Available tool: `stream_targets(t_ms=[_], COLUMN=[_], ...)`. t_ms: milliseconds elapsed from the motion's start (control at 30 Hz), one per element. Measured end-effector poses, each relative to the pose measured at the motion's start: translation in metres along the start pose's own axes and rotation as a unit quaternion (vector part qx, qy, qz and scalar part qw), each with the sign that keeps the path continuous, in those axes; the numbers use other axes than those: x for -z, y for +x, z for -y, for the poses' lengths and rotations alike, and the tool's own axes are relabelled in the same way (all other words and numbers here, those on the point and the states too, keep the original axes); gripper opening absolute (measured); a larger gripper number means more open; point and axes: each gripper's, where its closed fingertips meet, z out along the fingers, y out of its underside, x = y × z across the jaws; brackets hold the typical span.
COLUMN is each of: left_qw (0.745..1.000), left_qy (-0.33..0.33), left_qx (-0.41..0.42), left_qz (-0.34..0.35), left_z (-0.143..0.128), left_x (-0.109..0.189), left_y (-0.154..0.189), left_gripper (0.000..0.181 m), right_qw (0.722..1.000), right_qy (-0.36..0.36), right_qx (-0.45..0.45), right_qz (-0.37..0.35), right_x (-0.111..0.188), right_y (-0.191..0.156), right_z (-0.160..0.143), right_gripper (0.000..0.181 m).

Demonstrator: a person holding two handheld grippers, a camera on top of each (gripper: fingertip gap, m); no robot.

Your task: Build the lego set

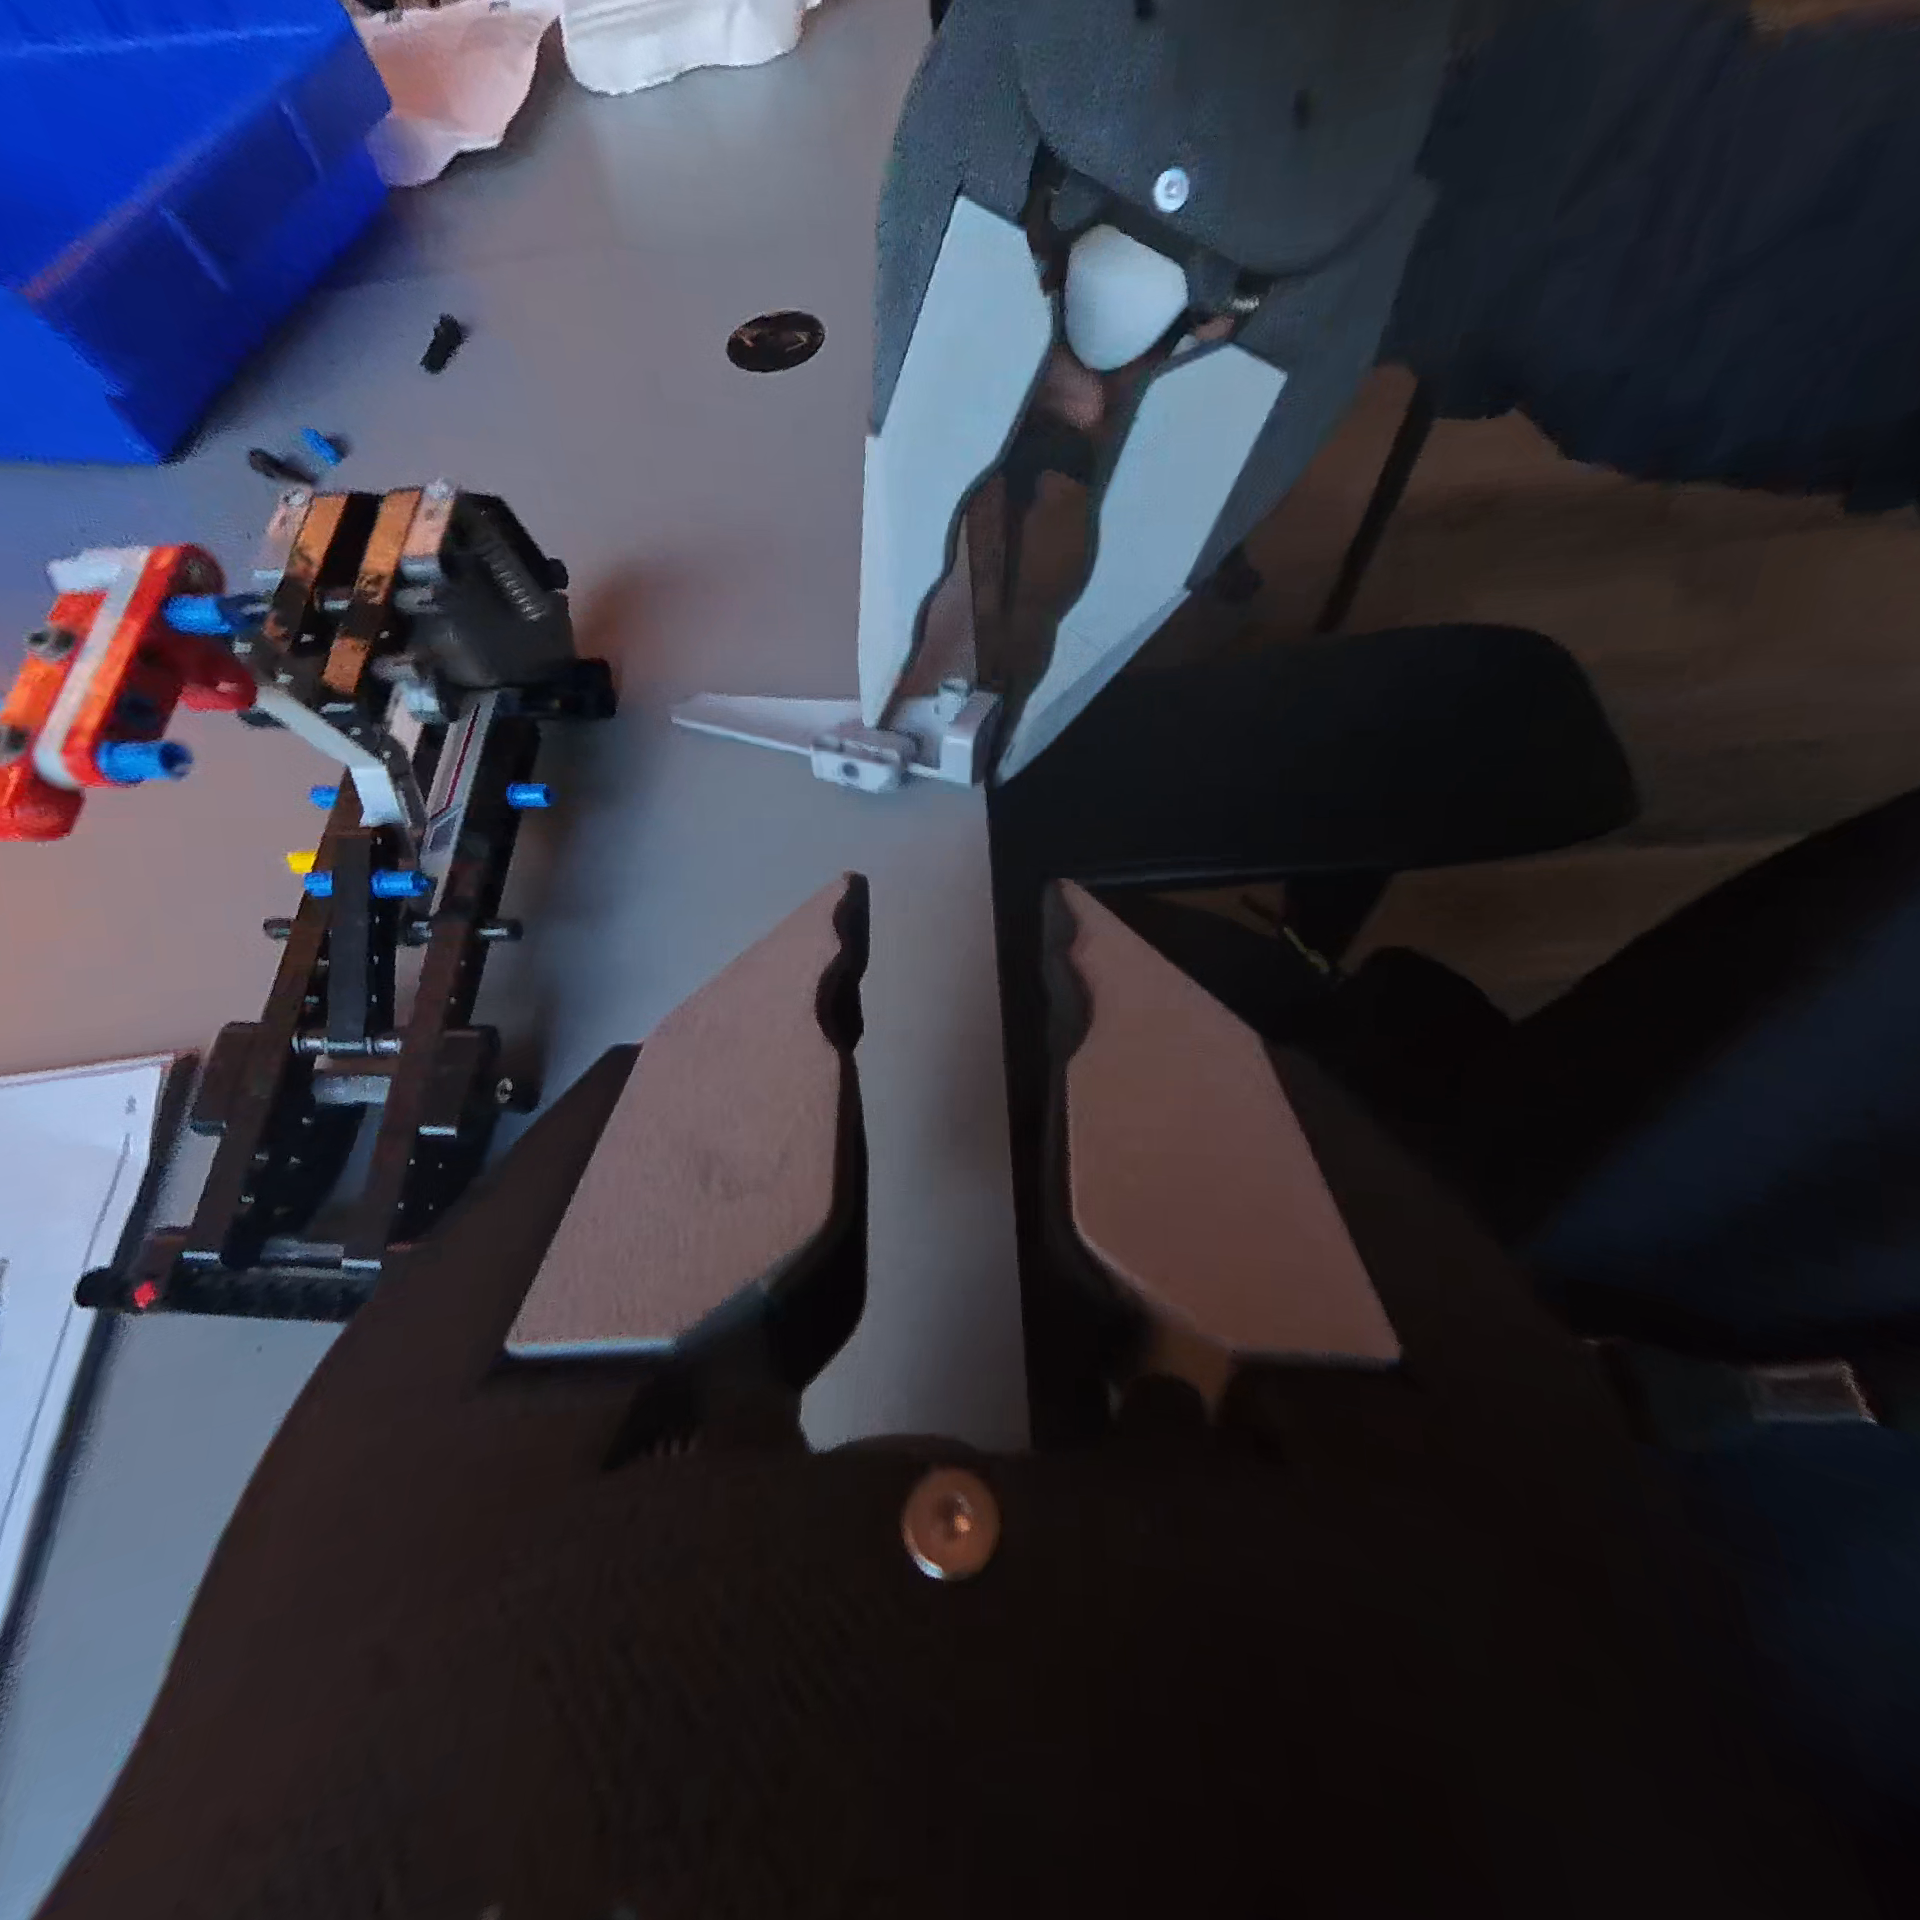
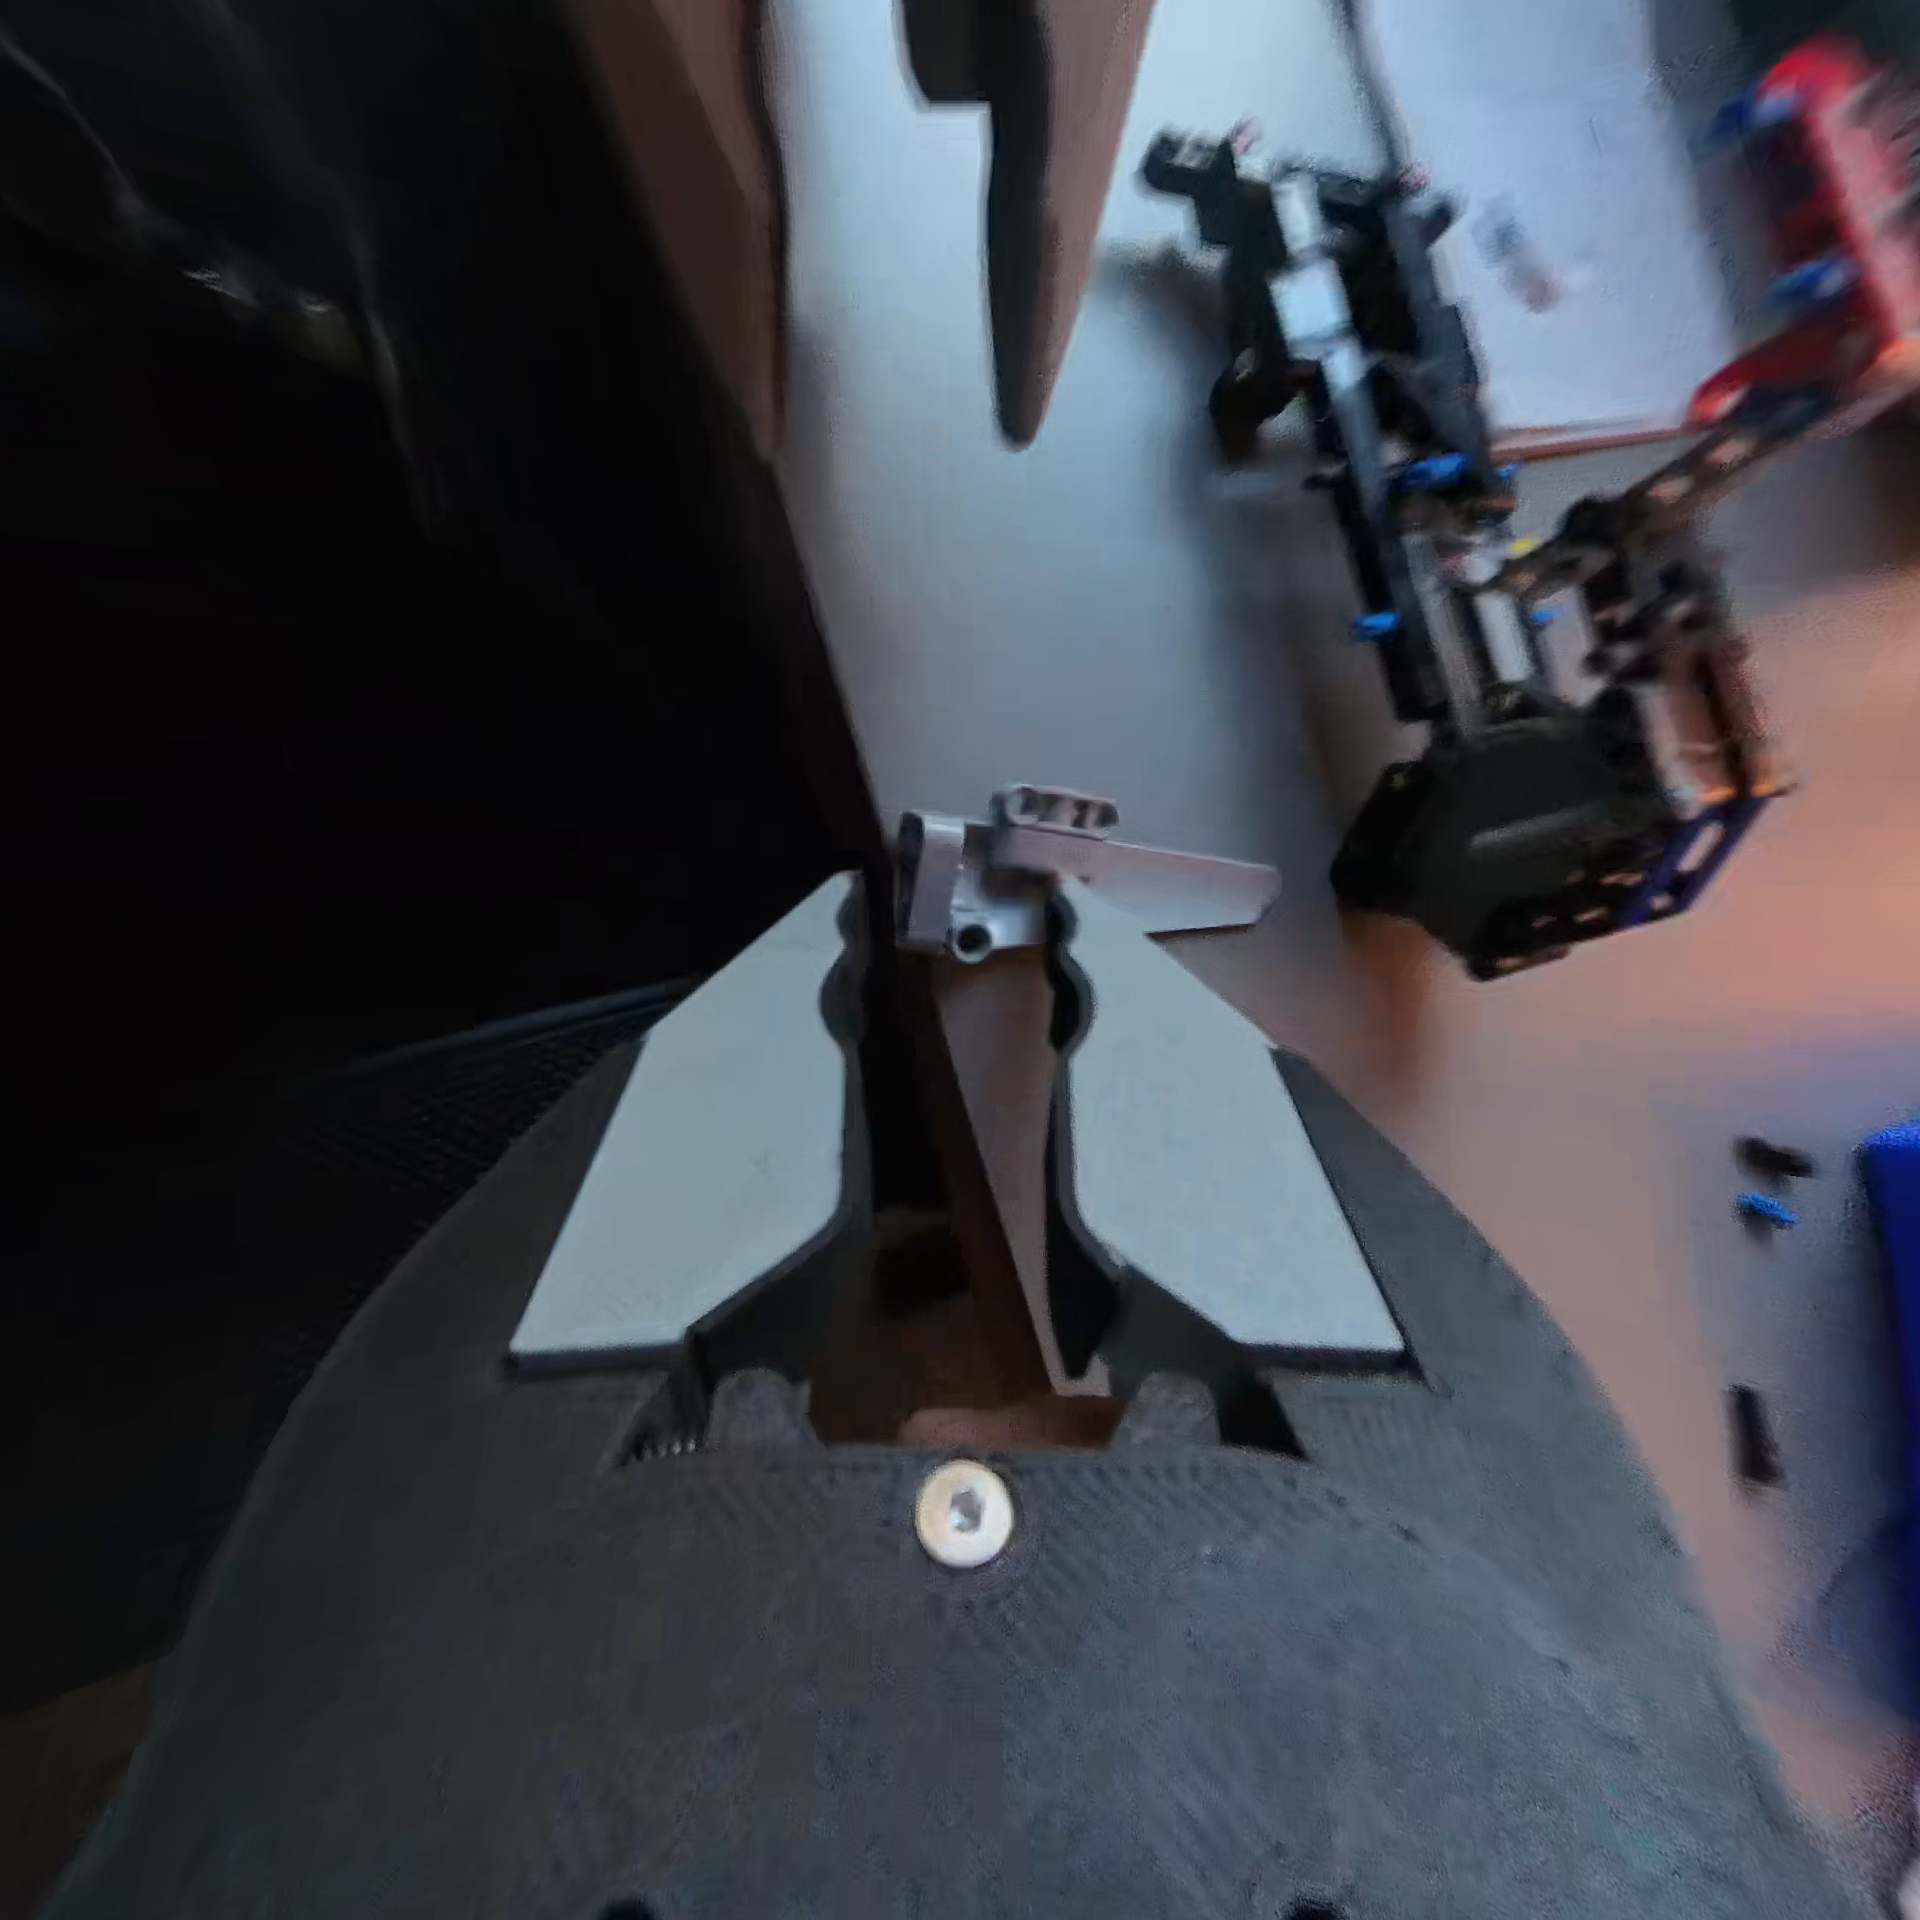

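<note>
My right gripper (image 2: 961, 906) is shut on a small grey lego piece (image 2: 1143, 878) with a flat blade that sticks out to the right, held just above the grey table. In the left wrist view this gripper (image 1: 940, 743) comes down from above with the grey piece (image 1: 758, 724) at its tips. My left gripper (image 1: 956, 899) is open and empty, near the table's edge, just short of the grey piece. The long black lego chassis (image 1: 364, 935) with blue pins lies to the left, with a red section (image 1: 104, 675) at its far end. The chassis (image 2: 1455, 520) also shows in the right wrist view.
A blue bin (image 1: 156, 208) stands at the far left, with crumpled white bags (image 1: 665, 42) behind it. Loose black (image 1: 442, 343) and blue pins (image 1: 322, 447) lie near the bin. A white sheet (image 1: 62, 1195) lies beside the chassis. A dark chair (image 1: 1351, 748) stands past the table edge.
</note>
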Motion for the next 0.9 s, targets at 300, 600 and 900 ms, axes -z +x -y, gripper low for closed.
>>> stream_targets(t_ms=[300,600,900], left_qw=[0.97,0.967,0.97], left_qy=[-0.017,0.027,0.204], left_qx=[-0.216,-0.228,-0.118], left_qz=[0.115,0.112,0.056], left_z=[0.005,0.022,0.051], left_x=[-0.016,-0.011,0.028], left_y=[-0.011,-0.015,-0.013], left_gripper=[0.033,0.008,0.005], right_qw=[0.986,0.94,0.954], right_qy=[0.088,0.175,0.225], right_qx=[-0.121,-0.231,-0.178], right_qz=[0.072,0.179,0.085], right_x=[0.017,0.032,0.041], right_y=[-0.002,0.0,0.016], right_z=[0.05,0.083,0.085], right_gripper=[0.016,0.018,0.031])
